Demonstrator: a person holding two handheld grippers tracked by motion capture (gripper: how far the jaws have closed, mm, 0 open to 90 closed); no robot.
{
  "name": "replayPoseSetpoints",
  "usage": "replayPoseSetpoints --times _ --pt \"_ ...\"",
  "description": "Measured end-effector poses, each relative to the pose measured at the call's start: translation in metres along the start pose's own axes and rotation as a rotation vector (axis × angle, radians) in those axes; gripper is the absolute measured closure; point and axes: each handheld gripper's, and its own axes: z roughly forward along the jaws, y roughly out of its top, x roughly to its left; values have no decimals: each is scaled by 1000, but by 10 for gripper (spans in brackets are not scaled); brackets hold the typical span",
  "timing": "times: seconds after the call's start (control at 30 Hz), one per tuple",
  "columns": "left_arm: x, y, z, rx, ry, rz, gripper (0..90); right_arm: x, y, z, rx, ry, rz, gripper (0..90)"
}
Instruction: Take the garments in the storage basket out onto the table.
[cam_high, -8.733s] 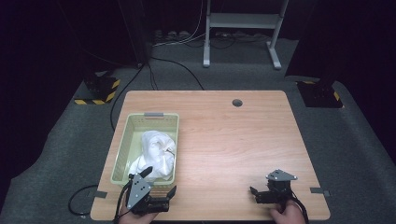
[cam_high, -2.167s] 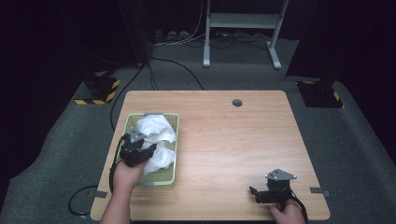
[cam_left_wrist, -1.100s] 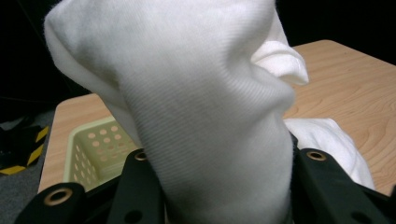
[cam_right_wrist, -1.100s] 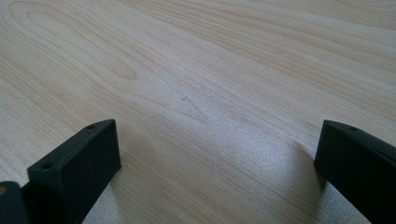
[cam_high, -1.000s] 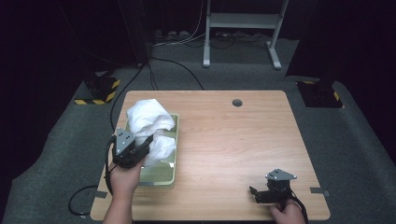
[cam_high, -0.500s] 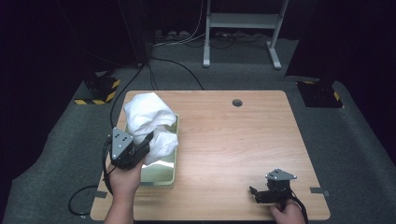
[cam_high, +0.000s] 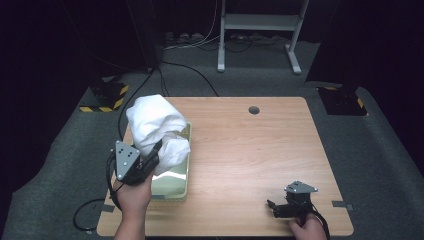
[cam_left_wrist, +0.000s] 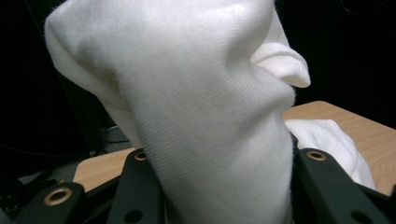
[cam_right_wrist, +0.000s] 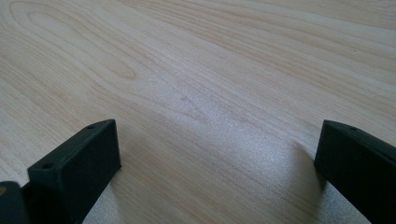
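Note:
A white cloth (cam_high: 152, 120) is lifted above the pale green bin (cam_high: 172, 181) at the table's left side. My left gripper (cam_high: 154, 152) is shut on the white cloth, which bulges up between its jaws in the left gripper view (cam_left_wrist: 205, 107). More white cloth (cam_high: 175, 150) hangs down into the bin, and a fold of it (cam_left_wrist: 331, 144) lies behind the jaws. My right gripper (cam_high: 272, 207) rests low at the table's front right, open, with bare wood (cam_right_wrist: 215, 116) between its jaws.
The wooden table (cam_high: 250, 150) has a round hole (cam_high: 254, 109) near its far edge. Dark carpet, cables and a white stand (cam_high: 260, 30) lie beyond the table. Yellow-black striped blocks (cam_high: 107, 97) sit on the floor at the left.
My left gripper went forward into the bin, shut on the white cloth and lifted it up and toward the bin's left rim. The right gripper has stayed put.

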Motion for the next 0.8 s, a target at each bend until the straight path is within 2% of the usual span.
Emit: replayPoseSetpoints --times 0.17,0.3,0.8 --pt "-3 3 -3 -40 6 5 597 0 0 0 0 1 1 1" --pt "-6 5 -4 -53 -3 1 597 0 0 0 0 0 0 1" --pt "-8 1 -3 -46 -14 -12 597 0 -1 0 -2 3 -6 1"
